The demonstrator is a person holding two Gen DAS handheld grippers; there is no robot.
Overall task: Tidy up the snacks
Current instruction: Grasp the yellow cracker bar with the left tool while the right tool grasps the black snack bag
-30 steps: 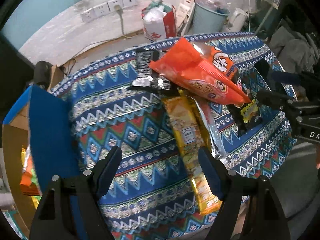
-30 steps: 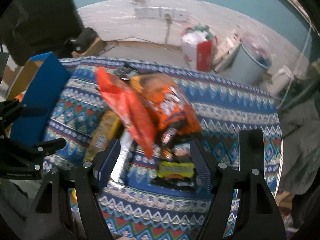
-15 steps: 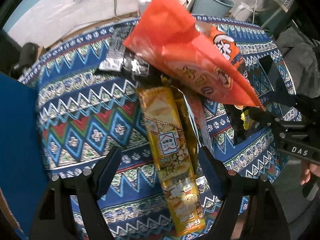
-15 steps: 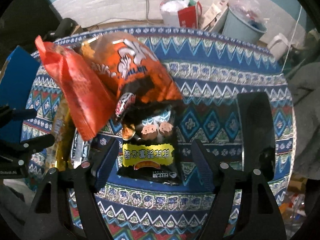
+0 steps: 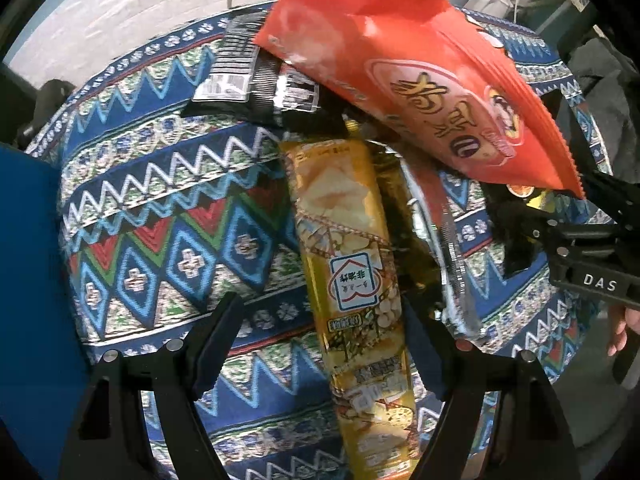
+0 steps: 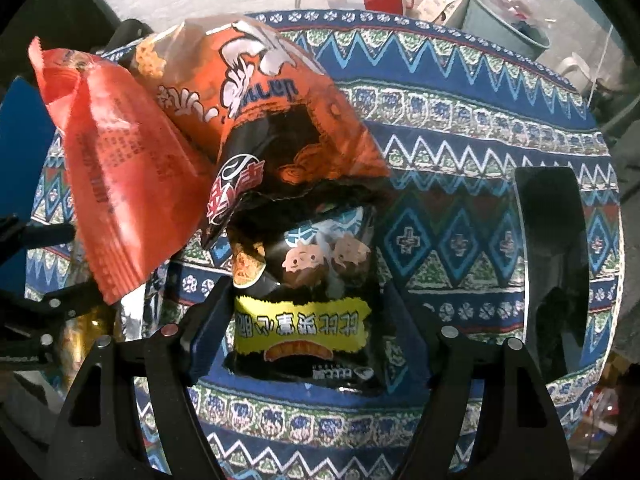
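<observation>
Both grippers have dropped close over the snack pile on the desk (image 5: 168, 184) with its blue zigzag-patterned cloth. The left gripper (image 5: 320, 344) hangs with fingers wide on either side of the long golden-yellow foil cracker packet (image 5: 352, 280), without pressing it. The right gripper (image 6: 308, 320) has just been opening its fingers; they straddle the small black plastic snack bag with a yellow label (image 6: 304, 312), pads clear of it. A large red crinkly bag (image 5: 420, 80) leans over both. Two simultaneous grasps look imminent.
</observation>
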